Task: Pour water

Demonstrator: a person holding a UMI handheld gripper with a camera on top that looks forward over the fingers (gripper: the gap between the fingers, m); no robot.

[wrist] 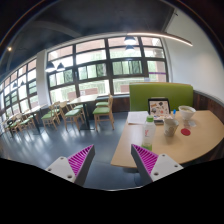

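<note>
- Water must sit in one of the vessels on the round wooden bench (195, 140); none of it can be made out from here, and which vessel holds it cannot be told.
- Spread wide with nothing between its fingers, the claw (112, 163) hangs in the air, its pink pads (79, 160) facing each other.
- Just beyond the right finger lies the near rim of the bench, so the claw is near it but touches nothing.
- On the bench stand a small cup (169, 127), a white pot-like vessel (186, 114) behind it, and an upright card or tablet (158, 105); a small red thing lies beside the cup.
- Judging by looks, the white vessel is stiff, glazed and likely slippery, heavier if full, and breakable; a grip square across its body or at a handle, if it has one, would suit best.
- Farther out are a green sofa (160, 93), green chairs (103, 112) at other tables, and tall windows (90, 65).
</note>
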